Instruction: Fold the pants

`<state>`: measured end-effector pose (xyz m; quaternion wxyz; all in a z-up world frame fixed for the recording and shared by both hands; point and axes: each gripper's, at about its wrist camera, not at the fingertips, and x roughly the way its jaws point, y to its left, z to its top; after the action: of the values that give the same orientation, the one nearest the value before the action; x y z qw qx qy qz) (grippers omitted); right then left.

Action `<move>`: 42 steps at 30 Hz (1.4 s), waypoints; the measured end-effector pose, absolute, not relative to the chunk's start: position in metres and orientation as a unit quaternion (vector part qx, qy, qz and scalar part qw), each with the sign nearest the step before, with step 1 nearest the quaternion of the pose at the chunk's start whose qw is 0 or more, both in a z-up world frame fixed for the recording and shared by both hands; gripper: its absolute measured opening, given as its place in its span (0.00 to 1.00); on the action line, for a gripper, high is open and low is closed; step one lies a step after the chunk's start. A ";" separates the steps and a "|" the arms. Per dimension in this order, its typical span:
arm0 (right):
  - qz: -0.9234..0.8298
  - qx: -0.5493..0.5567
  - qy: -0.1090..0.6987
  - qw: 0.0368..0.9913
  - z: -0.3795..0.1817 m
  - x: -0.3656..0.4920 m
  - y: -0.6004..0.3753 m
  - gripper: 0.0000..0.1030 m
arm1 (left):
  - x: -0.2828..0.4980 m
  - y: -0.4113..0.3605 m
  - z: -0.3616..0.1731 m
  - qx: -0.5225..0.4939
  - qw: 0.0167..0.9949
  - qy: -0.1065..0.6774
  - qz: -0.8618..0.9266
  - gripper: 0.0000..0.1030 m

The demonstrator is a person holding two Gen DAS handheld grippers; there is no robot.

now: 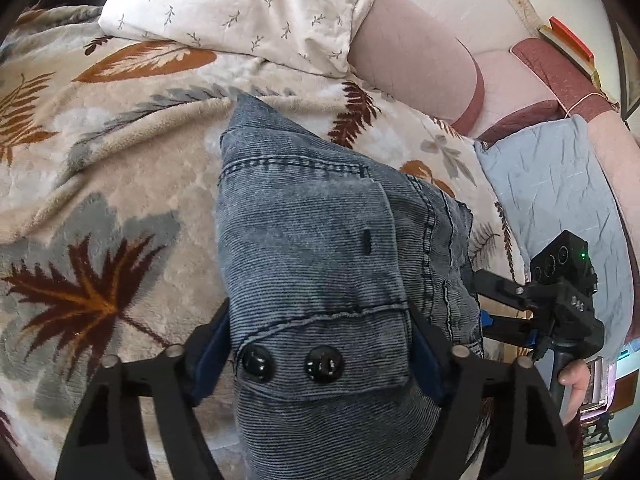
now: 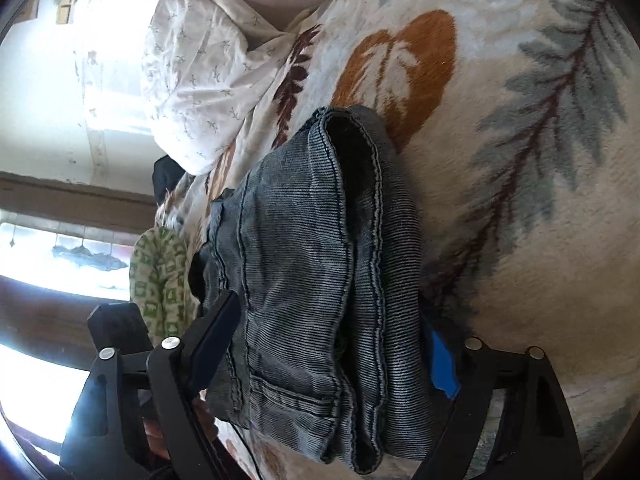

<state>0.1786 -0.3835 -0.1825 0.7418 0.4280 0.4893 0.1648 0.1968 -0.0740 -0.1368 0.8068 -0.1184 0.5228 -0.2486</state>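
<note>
Pants (image 1: pixel 320 264) are seen folded into a compact denim bundle on the leaf-print blanket (image 1: pixel 120 184) of the bed, waistband w/ two buttons (image 1: pixel 294 362) on top. Left gripper (image 1: pixel 320 344) is set astride the waistband end; jaws are wide, contact w/ cloth can't be told. Right gripper (image 2: pixel 332 344) straddles the bundle's side, layered hems visible; jaws wide too, pads appear beside the denim, grasp not confirmed. Folding is judged nearly done; only a final tidy/press or release seems left. White pillow (image 1: pixel 240 12) lies beyond.
</note>
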 end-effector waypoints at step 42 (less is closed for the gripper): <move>0.131 0.345 0.500 0.783 -0.182 0.181 -0.364 0.54 | 0.193 -0.018 -0.105 -0.183 0.836 0.462 -0.233 0.82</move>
<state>0.1808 -0.3637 -0.1820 0.7834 0.3448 0.5003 0.1306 0.1927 -0.0181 -0.1054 0.8360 -0.1828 0.4618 -0.2332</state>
